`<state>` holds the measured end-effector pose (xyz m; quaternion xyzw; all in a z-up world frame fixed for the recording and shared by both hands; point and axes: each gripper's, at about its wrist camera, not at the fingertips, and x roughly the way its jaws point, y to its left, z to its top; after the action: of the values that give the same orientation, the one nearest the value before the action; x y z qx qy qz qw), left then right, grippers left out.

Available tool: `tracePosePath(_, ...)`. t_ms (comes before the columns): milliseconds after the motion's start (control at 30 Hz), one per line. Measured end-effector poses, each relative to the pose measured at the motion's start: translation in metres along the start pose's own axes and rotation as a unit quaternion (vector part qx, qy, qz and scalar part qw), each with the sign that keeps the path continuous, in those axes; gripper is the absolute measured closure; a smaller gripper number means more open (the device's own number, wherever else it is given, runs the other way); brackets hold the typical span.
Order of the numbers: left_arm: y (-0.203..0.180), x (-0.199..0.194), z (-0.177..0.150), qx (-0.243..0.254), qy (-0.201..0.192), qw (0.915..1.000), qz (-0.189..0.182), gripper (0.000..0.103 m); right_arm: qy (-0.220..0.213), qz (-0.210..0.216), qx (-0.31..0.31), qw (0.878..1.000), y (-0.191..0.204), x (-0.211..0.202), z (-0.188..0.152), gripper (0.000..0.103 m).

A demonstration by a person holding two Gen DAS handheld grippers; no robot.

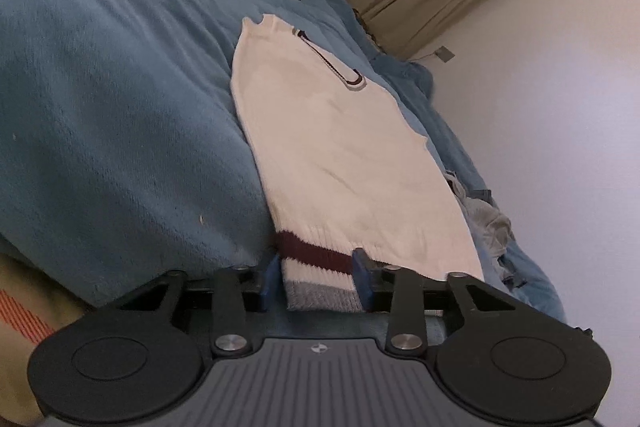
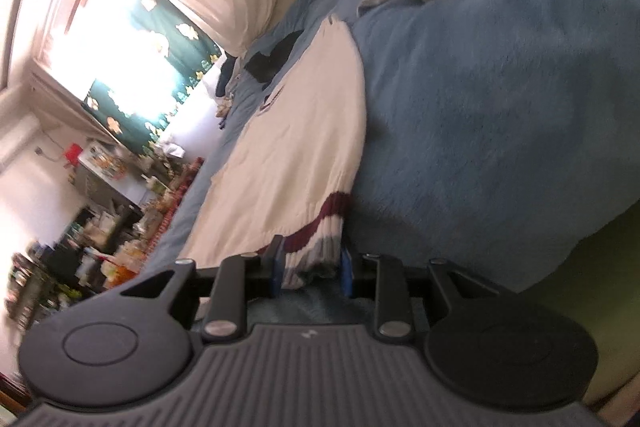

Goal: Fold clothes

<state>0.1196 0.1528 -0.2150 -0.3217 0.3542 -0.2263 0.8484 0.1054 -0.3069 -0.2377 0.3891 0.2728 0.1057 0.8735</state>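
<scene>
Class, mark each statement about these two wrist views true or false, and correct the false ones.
1. The white sweater lies on a blue blanket. True.
2. The sweater's hem has a green stripe. False: it is maroon, with a grey-blue band at the edge.
3. The left hand-held gripper has the hem between its fingers. True.
4. The right hand-held gripper hangs clear of the sweater. False: the hem is between its fingers.
</scene>
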Motion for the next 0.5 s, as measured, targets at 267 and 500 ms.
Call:
tracePosePath(267,-0.016,0.020,-0.006,0.014,0.009,0.9998,0.008,0.078,-0.016,-0.031,-0.014,0.999,0.003,0.028,0.006,0.092)
tracePosePath(500,-0.056,0.014,-0.012,0.134,-0.037,0.9836,0.115,0.096,-0.034,-0.102,-0.092,0.990,0.032,0.026,0.003,0.097)
